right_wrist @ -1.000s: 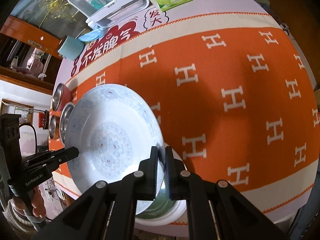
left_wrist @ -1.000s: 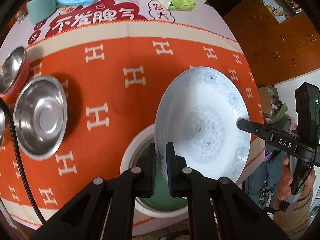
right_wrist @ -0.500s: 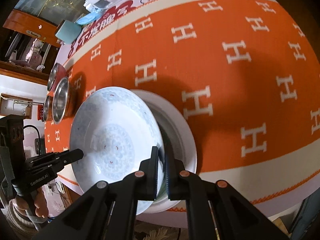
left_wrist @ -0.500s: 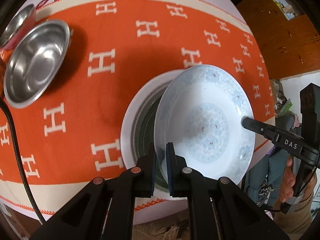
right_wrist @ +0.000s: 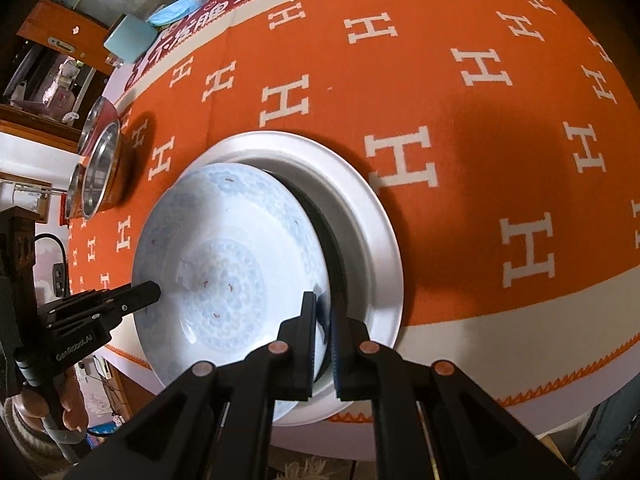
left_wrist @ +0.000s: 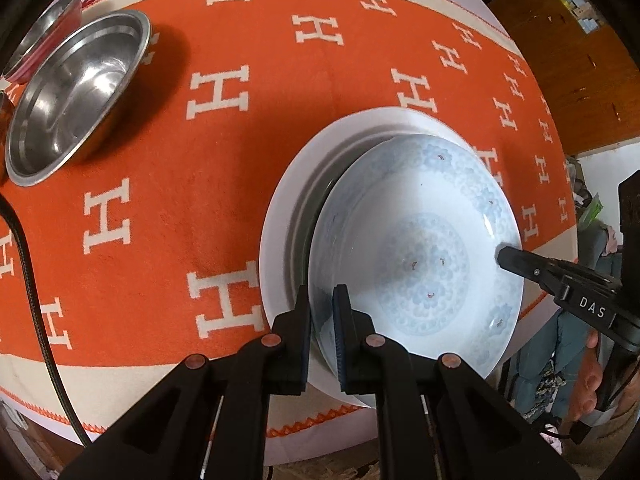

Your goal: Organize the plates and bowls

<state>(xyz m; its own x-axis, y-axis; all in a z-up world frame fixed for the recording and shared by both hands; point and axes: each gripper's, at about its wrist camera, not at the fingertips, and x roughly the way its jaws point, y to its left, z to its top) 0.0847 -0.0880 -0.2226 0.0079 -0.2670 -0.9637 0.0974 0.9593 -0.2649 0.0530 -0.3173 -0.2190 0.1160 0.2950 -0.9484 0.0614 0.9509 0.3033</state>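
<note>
Pale blue-and-white porcelain, a shallow round plate with a faint floral pattern (left_wrist: pixel 416 248), fills the lower right of the left wrist view. It sits tilted over a larger white round plate with a dark inner well (left_wrist: pixel 288 216), which lies flat on the orange tablecloth patterned with white H shapes (left_wrist: pixel 240 152); whether the two dishes touch cannot be told. The left gripper (left_wrist: pixel 322 336) has its two black fingers nearly together, pinched on the near rim of the patterned plate — one finger outside the rim, one inside. At the plate's far right edge the right gripper reaches in from the side and meets the rim. A stainless steel bowl (left_wrist: pixel 76 96) stands well apart at upper left, with more metal bowls just beyond it at the picture's edge.

From the right wrist view, the right gripper (right_wrist: pixel 322 332) is likewise clamped on the patterned plate's (right_wrist: pixel 224 264) rim, its fingers almost closed with only the thin porcelain edge between them. The white plate's (right_wrist: pixel 360 216) broad rim shows to the right and behind. The left gripper's black tip grips the opposite edge at lower left — a hand (right_wrist: pixel 68 396) holds its handle. Steel bowls (right_wrist: pixel 100 172) stand near the cloth's left edge.
</note>
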